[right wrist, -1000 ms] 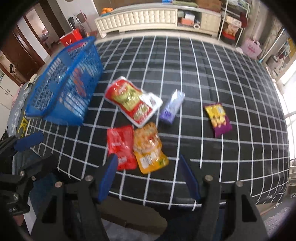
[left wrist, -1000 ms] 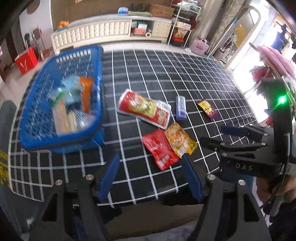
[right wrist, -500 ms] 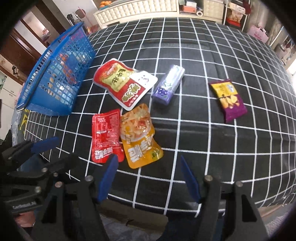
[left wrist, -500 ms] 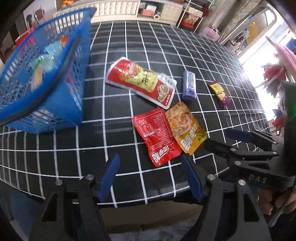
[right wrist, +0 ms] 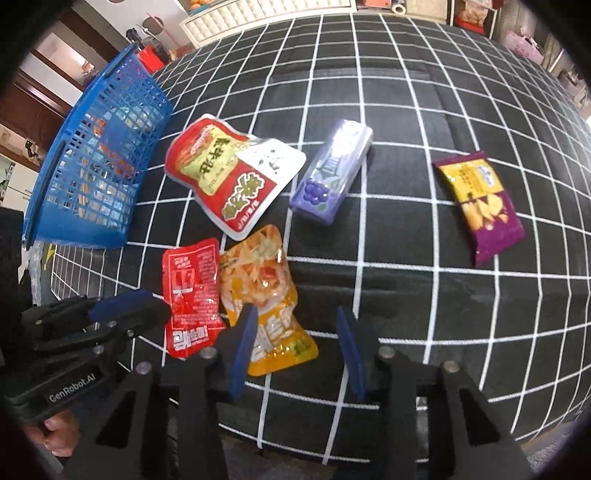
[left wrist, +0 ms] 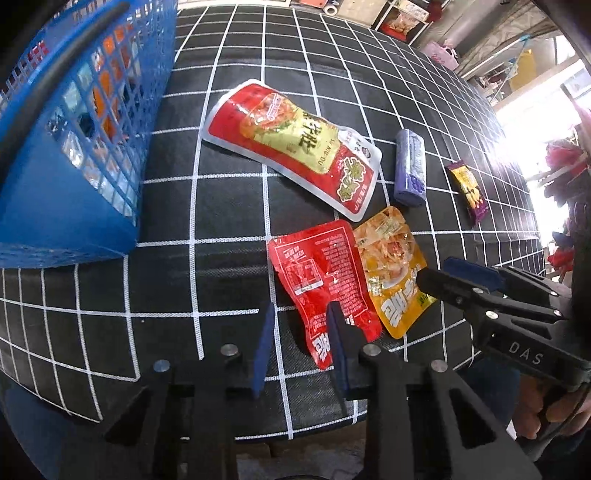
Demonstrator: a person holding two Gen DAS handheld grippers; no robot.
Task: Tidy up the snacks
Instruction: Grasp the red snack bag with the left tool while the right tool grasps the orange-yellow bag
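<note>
A small red packet [left wrist: 317, 280] [right wrist: 192, 291] and an orange packet [left wrist: 391, 266] [right wrist: 262, 280] lie side by side near the front edge of the table. My left gripper [left wrist: 301, 347] is open but narrowed, its right finger over the red packet's near end. My right gripper [right wrist: 297, 349] is open, its left finger over the orange packet's near end. Farther back lie a large red-and-yellow pouch [left wrist: 295, 147] [right wrist: 229, 181], a purple pack [left wrist: 410, 173] [right wrist: 328, 181] and a purple-and-yellow packet [left wrist: 469, 188] [right wrist: 484, 206]. The blue basket [left wrist: 74, 221] [right wrist: 92, 177] at the left holds several snacks.
The table wears a black cloth with a white grid [right wrist: 406, 295]. A white cabinet [right wrist: 266, 7] and shelves stand behind it. A hand [left wrist: 554, 406] holds the right gripper's handle at the table's near right corner.
Both grippers have come down and forward to the near packets. Their fingers stand closer together than before, the left pair most. The basket has slid to the left edge of view.
</note>
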